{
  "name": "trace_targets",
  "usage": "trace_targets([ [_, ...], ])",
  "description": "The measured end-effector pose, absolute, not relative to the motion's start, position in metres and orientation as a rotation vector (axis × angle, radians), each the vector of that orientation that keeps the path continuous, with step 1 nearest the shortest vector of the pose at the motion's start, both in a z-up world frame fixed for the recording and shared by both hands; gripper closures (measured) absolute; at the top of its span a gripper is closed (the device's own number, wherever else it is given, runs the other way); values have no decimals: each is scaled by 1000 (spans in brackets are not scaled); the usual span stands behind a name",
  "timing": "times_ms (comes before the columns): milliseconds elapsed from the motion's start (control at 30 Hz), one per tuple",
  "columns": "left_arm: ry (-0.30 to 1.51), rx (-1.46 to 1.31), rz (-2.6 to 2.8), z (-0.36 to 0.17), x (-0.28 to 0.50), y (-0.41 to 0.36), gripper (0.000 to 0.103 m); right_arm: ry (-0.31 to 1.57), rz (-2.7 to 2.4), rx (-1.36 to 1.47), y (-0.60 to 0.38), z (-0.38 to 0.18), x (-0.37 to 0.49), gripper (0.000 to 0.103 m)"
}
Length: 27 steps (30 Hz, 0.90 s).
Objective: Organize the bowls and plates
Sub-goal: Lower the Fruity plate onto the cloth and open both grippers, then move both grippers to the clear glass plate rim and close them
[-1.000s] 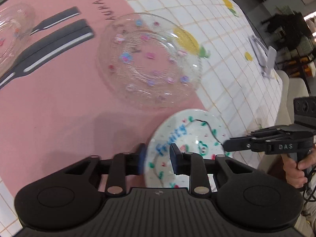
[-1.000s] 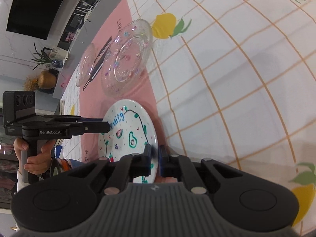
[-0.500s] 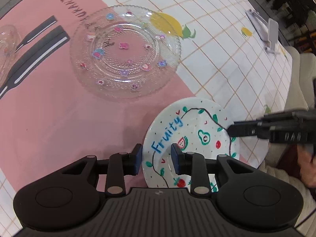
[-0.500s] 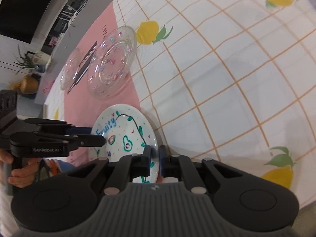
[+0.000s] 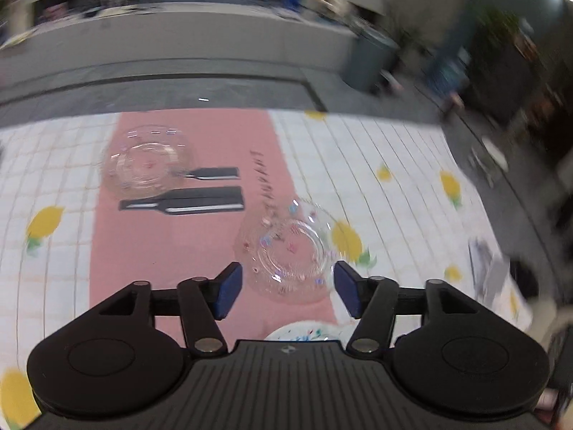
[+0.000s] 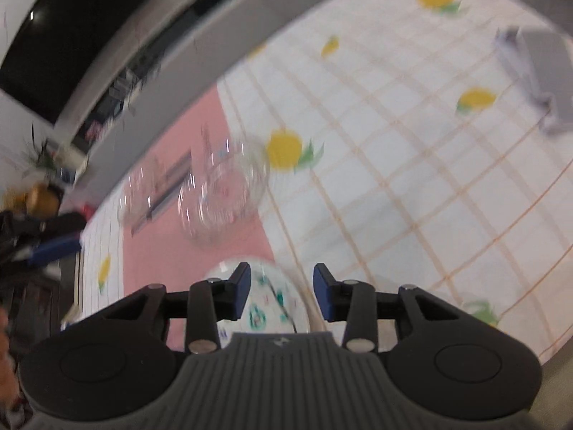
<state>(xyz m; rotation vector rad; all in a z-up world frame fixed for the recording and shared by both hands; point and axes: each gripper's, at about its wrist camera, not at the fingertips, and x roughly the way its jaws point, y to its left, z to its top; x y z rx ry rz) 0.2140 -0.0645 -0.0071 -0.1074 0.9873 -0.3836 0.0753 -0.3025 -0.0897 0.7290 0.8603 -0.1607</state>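
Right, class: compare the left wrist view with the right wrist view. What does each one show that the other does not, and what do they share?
Only the left wrist view shows the left gripper from behind, jaws open, and the printed cutlery sharply on the pink mat.

Only the right wrist view shows the right gripper with open jaws, most of the painted white plate, and a dark screen on the wall.

Both show the near glass plate, the far glass dish and the lemon-print tablecloth.
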Motion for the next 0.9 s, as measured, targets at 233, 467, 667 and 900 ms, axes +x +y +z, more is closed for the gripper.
trace_targets([
  [233,929,-205,-173,-9,210,-77,22,750,-113,778,-322,-50,101,48],
  [467,967,-369,-210,-48,214,-84,21,671,-15,967,-356,-86,121,41],
  [667,816,-364,-278,-82,199,-90,21,643,92,1006,-360,-119,142,41],
  [900,743,-217,-142,-114,209,-129,21,639,61,924,-340,-151,162,42],
])
